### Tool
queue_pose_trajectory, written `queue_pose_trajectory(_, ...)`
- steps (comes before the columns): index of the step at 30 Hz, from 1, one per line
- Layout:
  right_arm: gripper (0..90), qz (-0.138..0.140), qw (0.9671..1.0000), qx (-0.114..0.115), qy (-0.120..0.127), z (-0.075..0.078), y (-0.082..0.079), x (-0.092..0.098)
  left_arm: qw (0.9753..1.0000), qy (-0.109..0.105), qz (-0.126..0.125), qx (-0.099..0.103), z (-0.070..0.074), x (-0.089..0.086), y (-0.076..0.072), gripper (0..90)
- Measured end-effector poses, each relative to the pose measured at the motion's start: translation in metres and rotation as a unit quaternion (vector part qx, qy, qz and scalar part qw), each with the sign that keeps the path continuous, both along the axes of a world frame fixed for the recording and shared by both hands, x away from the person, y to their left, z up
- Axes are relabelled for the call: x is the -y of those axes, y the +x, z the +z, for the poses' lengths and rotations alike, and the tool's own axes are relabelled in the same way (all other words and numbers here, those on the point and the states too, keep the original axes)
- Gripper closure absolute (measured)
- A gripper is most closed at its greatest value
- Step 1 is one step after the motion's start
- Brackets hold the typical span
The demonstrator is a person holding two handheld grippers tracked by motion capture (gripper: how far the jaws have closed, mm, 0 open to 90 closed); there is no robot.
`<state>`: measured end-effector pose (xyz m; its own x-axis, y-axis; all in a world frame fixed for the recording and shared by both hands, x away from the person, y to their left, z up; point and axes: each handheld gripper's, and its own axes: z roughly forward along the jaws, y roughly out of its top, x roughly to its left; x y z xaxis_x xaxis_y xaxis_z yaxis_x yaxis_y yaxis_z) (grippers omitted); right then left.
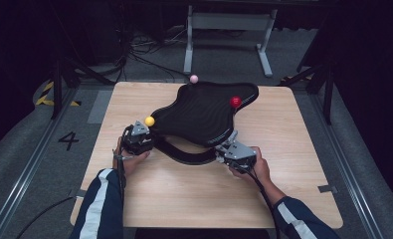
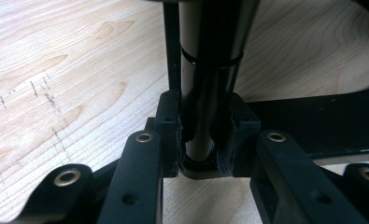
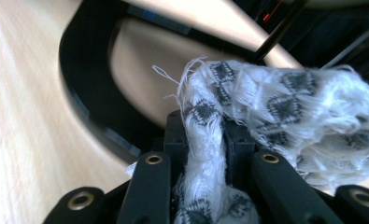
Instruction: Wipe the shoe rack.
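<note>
Wiping looks to be the step in hand: my right gripper [image 3: 205, 135] has its jaws pressed together on a frayed white cloth [image 3: 275, 112] with a dark diamond weave, soft and bunched, its loose threads sticking out. The cloth sits at the near right edge of the black stand [image 1: 204, 113], which lies in the middle of the wooden table [image 1: 184, 194]. My left gripper [image 2: 203, 135] pinches a glossy black post [image 2: 210, 60] of that stand, round and smooth, with a thin ring around it; I judge this grip is there to steady the piece.

The stand's top is a wavy, ribbed plate, matte and dark, with a curved black base loop [image 1: 186, 155] underneath at the near side. Three ball knobs rise from it: a yellow ball [image 1: 149, 121] just beside my left gripper, a red ball [image 1: 235, 101] on the right, a pink ball [image 1: 194, 78] at the far edge.

Next, I think, the cloth must be drawn along the ribbed surface with light pressure while the left hold stays firm, so the stand does not slide on the smooth pale wood.
</note>
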<state>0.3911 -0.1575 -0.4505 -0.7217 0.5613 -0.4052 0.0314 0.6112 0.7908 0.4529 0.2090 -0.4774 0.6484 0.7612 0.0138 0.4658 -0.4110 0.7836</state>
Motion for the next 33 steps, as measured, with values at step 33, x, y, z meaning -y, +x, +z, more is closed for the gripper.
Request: queue_pose_trajectory(33,75.5,-0.018,0.9993,0.03,0.016,0.017,0.004,0.01,0.9998,-0.009,-0.015,-0.005,-0.001,0.0,0.0,72.1)
